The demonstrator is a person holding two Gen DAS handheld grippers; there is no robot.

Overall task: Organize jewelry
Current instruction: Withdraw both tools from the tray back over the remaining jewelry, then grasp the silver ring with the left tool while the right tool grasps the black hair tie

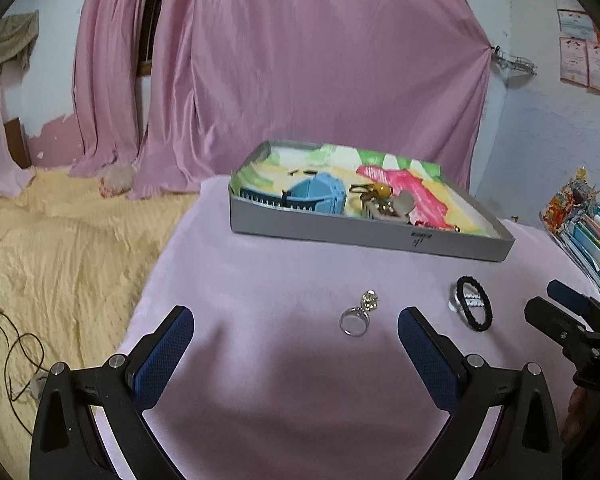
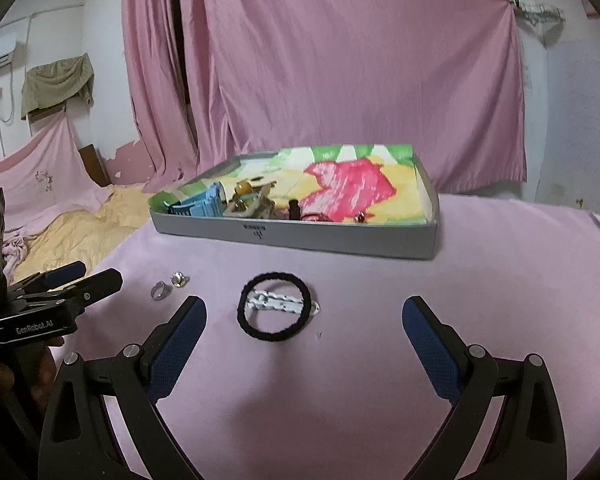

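Both jaws spread wide and empty: the left hand-held gripper (image 1: pixel 296 328) nears the ring (image 1: pixel 354 321), the right hand-held gripper (image 2: pixel 304 316) the hair tie (image 2: pixel 275 304); either pinch risks snagging the soft pink cloth (image 2: pixel 380 280).

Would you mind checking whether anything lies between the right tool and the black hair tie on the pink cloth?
Nothing visible does. The right tool is open, and only bare pink cloth separates it from the black hair tie. A white clip lies under the tie, inside its loop.
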